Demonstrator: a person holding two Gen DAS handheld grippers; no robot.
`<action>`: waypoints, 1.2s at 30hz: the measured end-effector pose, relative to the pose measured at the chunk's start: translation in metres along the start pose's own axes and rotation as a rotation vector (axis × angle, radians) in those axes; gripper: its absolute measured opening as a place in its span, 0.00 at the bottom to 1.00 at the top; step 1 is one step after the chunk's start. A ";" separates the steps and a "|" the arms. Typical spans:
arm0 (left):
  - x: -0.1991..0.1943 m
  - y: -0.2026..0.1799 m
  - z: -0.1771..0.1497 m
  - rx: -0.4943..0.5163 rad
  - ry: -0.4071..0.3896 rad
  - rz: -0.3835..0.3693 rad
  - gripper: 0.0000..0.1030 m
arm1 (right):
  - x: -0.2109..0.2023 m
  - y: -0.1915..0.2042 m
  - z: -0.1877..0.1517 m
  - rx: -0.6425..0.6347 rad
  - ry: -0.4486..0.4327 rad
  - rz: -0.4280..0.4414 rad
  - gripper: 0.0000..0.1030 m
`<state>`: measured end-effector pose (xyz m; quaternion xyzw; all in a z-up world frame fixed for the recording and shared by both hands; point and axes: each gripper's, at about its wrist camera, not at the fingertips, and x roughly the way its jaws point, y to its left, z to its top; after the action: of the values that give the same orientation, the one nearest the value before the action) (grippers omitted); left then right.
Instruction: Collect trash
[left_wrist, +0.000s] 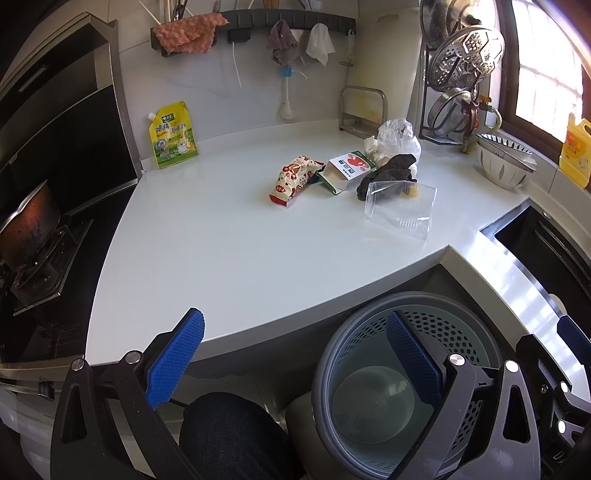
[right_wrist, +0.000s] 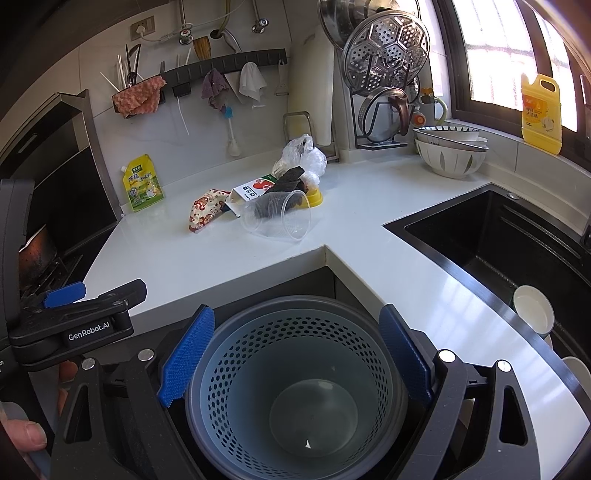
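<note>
White countertop (left_wrist: 229, 236) carrying trash pile: clear plastic cup (left_wrist: 400, 208) lying on side, red-patterned snack wrapper (left_wrist: 293, 179), small carton (left_wrist: 347, 170), black crumpled piece (left_wrist: 388, 175), clear plastic bag (left_wrist: 399, 138). Perforated grey bin (right_wrist: 295, 373) sitting below counter edge. Left gripper (left_wrist: 295, 354) hovering with jaws spread apart, gripping nothing. Right gripper (right_wrist: 295, 354) hanging over bin, jaws likewise apart, gripping nothing.

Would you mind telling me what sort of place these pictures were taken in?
Most likely a home kitchen. A black sink is set into the white countertop, a stove with a pan stands at the left, and pot lids and a steamer plate hang on a rack by the window.
</note>
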<state>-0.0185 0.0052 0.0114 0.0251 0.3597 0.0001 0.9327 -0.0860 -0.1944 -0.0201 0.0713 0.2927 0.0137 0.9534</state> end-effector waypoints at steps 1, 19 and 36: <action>0.000 0.000 0.000 0.000 0.000 0.000 0.94 | 0.000 0.000 0.000 -0.001 0.000 0.001 0.84; 0.011 -0.001 0.002 0.000 0.020 -0.006 0.94 | 0.013 0.001 0.004 -0.010 0.022 0.015 0.84; 0.088 0.011 0.055 -0.001 0.017 0.020 0.94 | 0.106 -0.014 0.058 -0.045 0.058 0.033 0.84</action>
<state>0.0837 0.0156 -0.0065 0.0281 0.3674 0.0100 0.9296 0.0341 -0.2084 -0.0336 0.0541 0.3188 0.0382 0.9455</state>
